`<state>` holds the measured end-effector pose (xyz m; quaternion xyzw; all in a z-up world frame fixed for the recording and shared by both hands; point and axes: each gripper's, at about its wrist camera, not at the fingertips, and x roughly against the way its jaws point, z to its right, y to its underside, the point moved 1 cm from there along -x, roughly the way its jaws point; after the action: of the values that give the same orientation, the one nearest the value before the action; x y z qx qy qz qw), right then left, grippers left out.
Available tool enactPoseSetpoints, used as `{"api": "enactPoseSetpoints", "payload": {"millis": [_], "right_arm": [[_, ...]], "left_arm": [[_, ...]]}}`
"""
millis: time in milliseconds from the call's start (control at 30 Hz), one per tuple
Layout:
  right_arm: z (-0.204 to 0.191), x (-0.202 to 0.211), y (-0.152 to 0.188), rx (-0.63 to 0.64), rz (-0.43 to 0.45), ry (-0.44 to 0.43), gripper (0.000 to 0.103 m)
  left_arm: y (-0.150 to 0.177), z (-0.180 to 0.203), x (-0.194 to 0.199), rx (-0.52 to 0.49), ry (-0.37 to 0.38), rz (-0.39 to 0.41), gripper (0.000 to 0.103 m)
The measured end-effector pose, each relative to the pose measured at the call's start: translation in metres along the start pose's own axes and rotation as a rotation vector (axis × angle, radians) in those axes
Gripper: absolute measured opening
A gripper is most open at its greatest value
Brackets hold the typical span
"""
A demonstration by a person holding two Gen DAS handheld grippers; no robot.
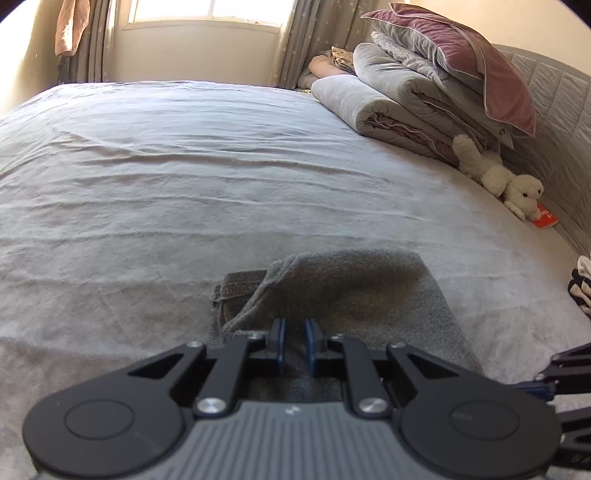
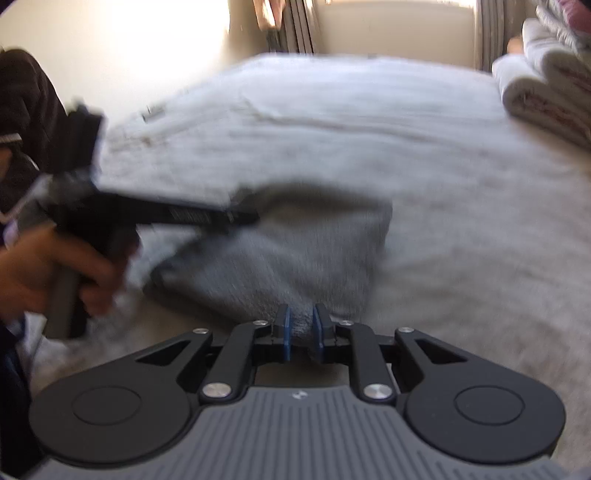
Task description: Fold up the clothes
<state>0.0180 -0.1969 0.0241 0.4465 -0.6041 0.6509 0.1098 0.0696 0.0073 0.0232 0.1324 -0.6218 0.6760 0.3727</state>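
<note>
Left wrist view: the left gripper (image 1: 294,341) has its jaws nearly together, pinching a ridge of the grey garment (image 1: 343,291), which lies folded on the bed (image 1: 147,177) directly ahead of the jaws and runs back between them. A darker stitched hem (image 1: 236,286) pokes out ahead and to the left of the jaws. Far ahead to the right sit stacked quilts (image 1: 399,96) with a purple pillow (image 1: 476,55) on top, a white plush toy (image 1: 506,181) and a red-orange card (image 1: 545,219) just beside it. A window (image 1: 207,11) and curtains (image 1: 306,40) close off the far end. At the right edge, black linkage of the right gripper (image 1: 569,373) is cut off by the frame.

Right wrist view: blurred throughout. The right gripper (image 2: 302,326) likewise has its jaws drawn close on a fold of the same garment (image 2: 288,258), which spreads just ahead of them. Only this view shows the person's left hand (image 2: 44,273) wrapped round the other tool's handle, left of the jaws, its black body reaching to the garment's far-left edge, and a dark sleeve (image 2: 29,110) above. The quilts are cropped at the right edge; toy and card fall outside the frame.
</note>
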Motion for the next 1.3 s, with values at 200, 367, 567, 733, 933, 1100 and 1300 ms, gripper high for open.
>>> {"api": "enactPoseSetpoints", "payload": {"millis": [200,367,567,733,933,1100,1300], "right_arm": [[0.002,0.005,-0.004,-0.019,-0.004,-0.024,0.016],[0.034,0.029,-0.012,-0.187,0.081,-0.035,0.087],[0.076,0.014,0.001,-0.593,0.025,-0.222,0.089],[0.074,-0.004,0.009,-0.687,-0.005,-0.259,0.09],[0.053,-0.011,0.01,-0.674,0.027,-0.309,0.09],[0.051,-0.012,0.011,-0.697,0.051,-0.308,0.087],[0.055,-0.01,0.016,-0.746,0.067,-0.309,0.072]], "left_arm": [[0.001,-0.003,0.02,0.009,-0.007,-0.013,0.014],[0.014,-0.015,0.039,0.093,-0.009,-0.086,0.034],[0.028,-0.036,0.047,0.244,0.016,-0.148,0.042],[0.034,-0.051,0.048,0.426,0.117,-0.176,0.047],[0.038,-0.053,0.042,0.538,0.186,-0.179,0.064],[0.038,-0.046,0.041,0.506,0.159,-0.177,0.063],[0.04,-0.045,0.039,0.472,0.128,-0.189,0.017]]}}
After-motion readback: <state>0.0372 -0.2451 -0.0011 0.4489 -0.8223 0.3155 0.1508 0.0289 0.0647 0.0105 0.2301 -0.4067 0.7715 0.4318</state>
